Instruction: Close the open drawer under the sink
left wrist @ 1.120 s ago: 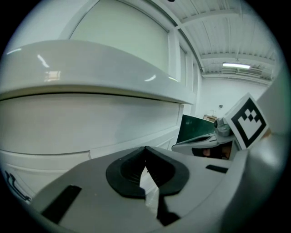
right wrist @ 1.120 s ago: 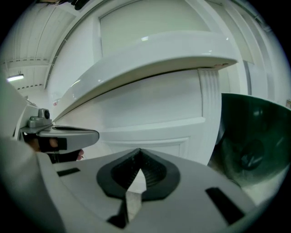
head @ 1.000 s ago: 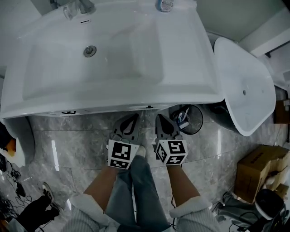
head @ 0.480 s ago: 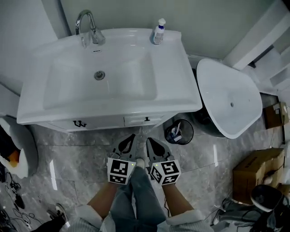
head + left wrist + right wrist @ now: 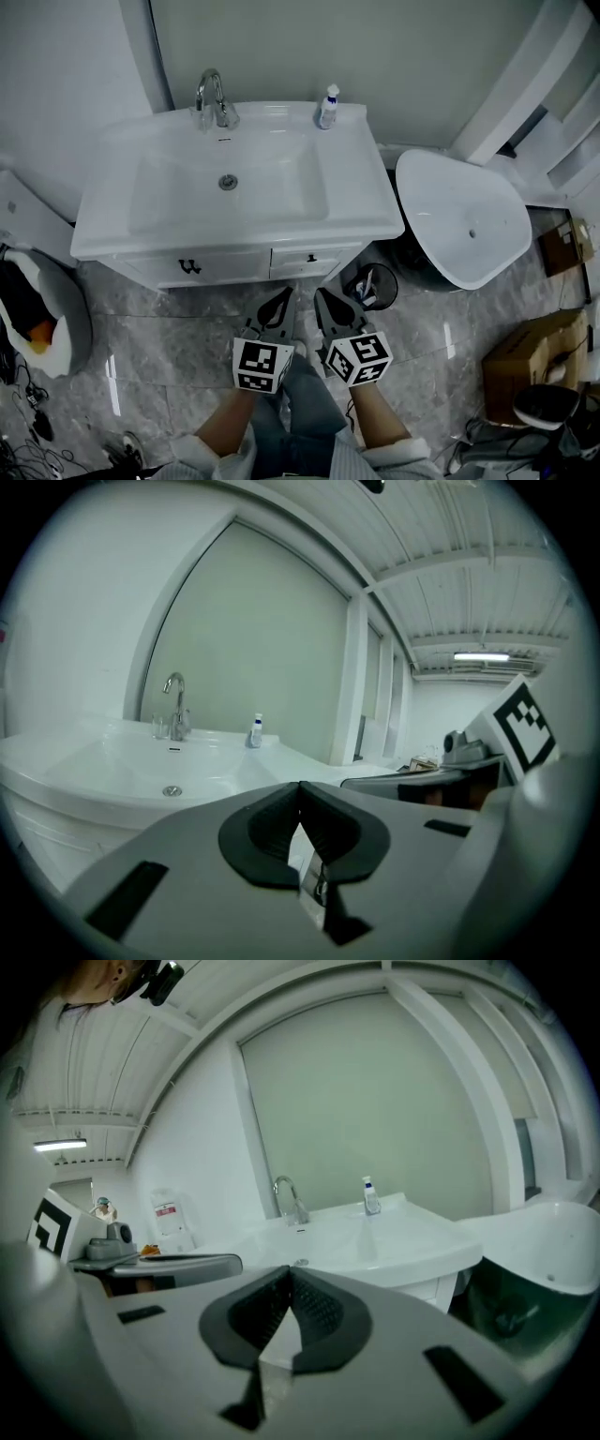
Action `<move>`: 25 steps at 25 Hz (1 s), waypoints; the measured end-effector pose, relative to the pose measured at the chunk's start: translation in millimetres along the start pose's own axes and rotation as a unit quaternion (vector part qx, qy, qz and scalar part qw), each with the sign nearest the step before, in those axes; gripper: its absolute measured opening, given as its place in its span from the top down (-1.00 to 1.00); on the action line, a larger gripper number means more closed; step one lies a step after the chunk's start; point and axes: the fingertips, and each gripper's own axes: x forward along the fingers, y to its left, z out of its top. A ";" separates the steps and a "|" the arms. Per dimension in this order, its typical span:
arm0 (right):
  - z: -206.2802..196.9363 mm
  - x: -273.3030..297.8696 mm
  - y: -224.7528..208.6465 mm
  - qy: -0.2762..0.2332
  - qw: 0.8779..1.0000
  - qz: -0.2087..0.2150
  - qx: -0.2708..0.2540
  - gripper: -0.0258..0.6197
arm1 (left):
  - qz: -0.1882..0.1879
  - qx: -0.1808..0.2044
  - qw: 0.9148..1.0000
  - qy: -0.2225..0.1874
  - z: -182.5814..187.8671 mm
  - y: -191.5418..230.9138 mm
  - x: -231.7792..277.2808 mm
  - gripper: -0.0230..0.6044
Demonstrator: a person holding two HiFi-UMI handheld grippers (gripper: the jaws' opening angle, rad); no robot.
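Observation:
The white sink (image 5: 234, 187) stands on a white cabinet. Its drawer front (image 5: 314, 261), with a small dark handle, looks level with the cabinet door (image 5: 192, 267) beside it. My left gripper (image 5: 281, 298) and right gripper (image 5: 323, 298) are side by side over the floor, a short way in front of the drawer, touching nothing. Both are shut and hold nothing. In the left gripper view the left gripper (image 5: 300, 787) is shut, with the sink (image 5: 141, 771) beyond it. In the right gripper view the right gripper (image 5: 289, 1271) is shut and points toward the sink (image 5: 375, 1232).
A black waste bin (image 5: 370, 286) sits on the grey marble floor right of the cabinet. Beside it is a large white oval fixture (image 5: 464, 220). A cardboard box (image 5: 525, 361) lies at the right and a penguin toy (image 5: 33, 314) at the left. A tap (image 5: 211, 94) and a small bottle (image 5: 326, 108) stand on the sink's back rim.
The view has drawn back from the sink, so the cabinet front now shows. Both grippers, earlier close under the sink rim, are farther from it and remain shut.

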 end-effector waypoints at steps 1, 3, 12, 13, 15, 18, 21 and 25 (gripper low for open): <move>7.0 -4.6 7.2 -0.004 1.000 0.003 -0.001 0.89 | -0.002 0.000 1.000 -0.005 8.6 -2.4 -7.1 0.88; 21.8 -12.4 22.3 -0.012 1.000 0.012 -0.004 0.89 | -0.006 0.004 1.000 -0.017 26.6 -5.8 -21.0 0.88; 71.6 -42.3 82.2 -0.049 0.996 0.070 0.007 0.89 | -0.022 0.020 0.998 -0.053 89.5 -9.6 -78.5 0.88; 77.7 -45.6 87.2 -0.055 0.996 0.074 0.005 0.89 | -0.025 0.026 0.998 -0.060 97.2 -12.1 -84.0 0.88; 89.0 -51.3 96.3 -0.064 0.995 0.081 0.001 0.89 | -0.031 0.036 0.996 -0.074 110.1 -17.8 -94.3 0.88; 100.8 -60.2 109.1 -0.070 0.993 0.096 -0.007 0.89 | -0.041 0.034 0.995 -0.086 119.1 -25.9 -107.8 0.88; 103.3 -69.0 119.6 -0.069 0.992 0.105 -0.015 0.89 | -0.047 0.029 0.995 -0.088 120.0 -31.8 -117.5 0.88; 100.7 -76.5 130.1 -0.064 0.991 0.112 -0.025 0.89 | -0.046 0.024 0.995 -0.087 117.7 -29.4 -124.7 0.88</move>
